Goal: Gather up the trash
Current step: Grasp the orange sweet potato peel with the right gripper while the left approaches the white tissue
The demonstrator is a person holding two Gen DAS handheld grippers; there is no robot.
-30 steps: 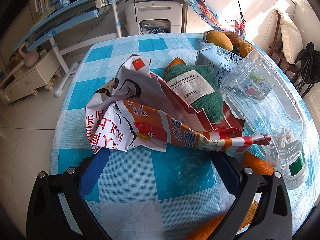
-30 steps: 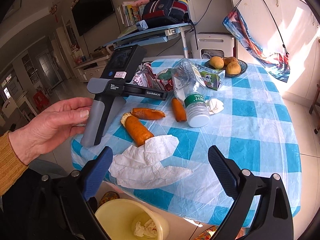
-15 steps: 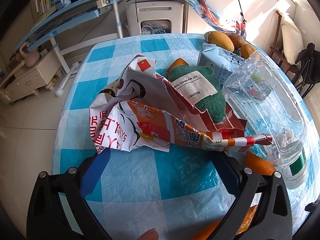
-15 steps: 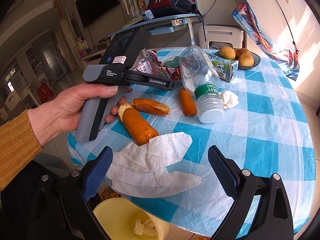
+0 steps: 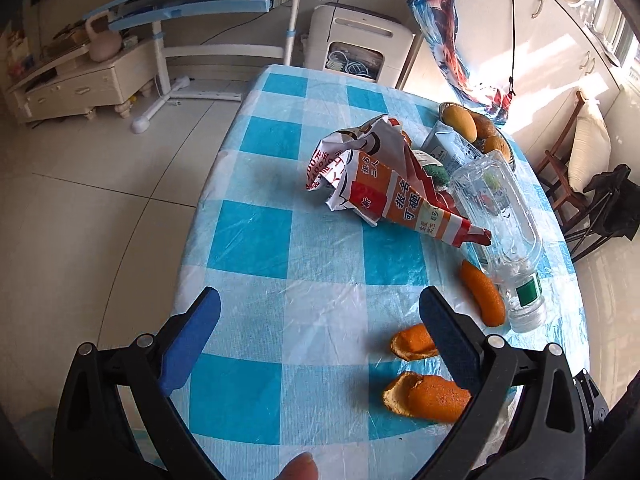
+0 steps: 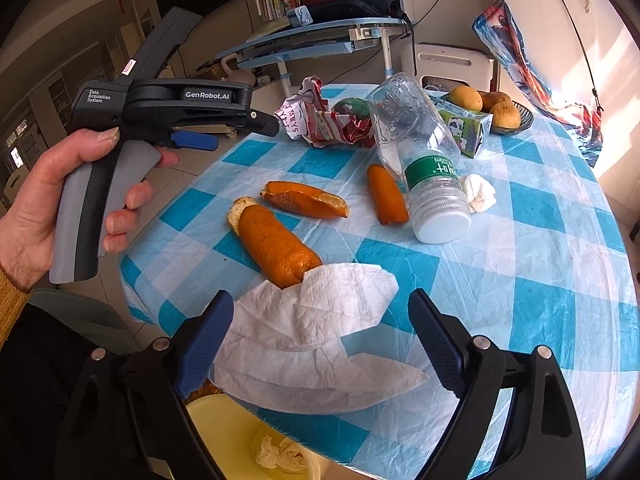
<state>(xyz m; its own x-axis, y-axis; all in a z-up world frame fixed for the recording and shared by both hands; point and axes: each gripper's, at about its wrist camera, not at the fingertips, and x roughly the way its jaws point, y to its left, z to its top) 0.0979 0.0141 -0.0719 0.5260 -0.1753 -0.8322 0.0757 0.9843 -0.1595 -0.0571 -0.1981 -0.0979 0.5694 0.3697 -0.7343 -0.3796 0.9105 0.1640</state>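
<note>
Back from the wrapper (image 5: 384,184) our left claw (image 5: 316,336) pulled, wide and empty; our right claw (image 6: 320,344) was closing around the near-edge napkin (image 6: 316,340), so we pinched its bunched middle above the bin (image 6: 224,436).

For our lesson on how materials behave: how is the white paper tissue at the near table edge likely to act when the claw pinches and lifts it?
The white tissue looks thin and creased, so it would probably droop limply rather than hold shape. It likely weighs almost nothing. One fold lies over the end of an orange peel, so lifting may nudge that peel. The right claw is closing around it.
</note>
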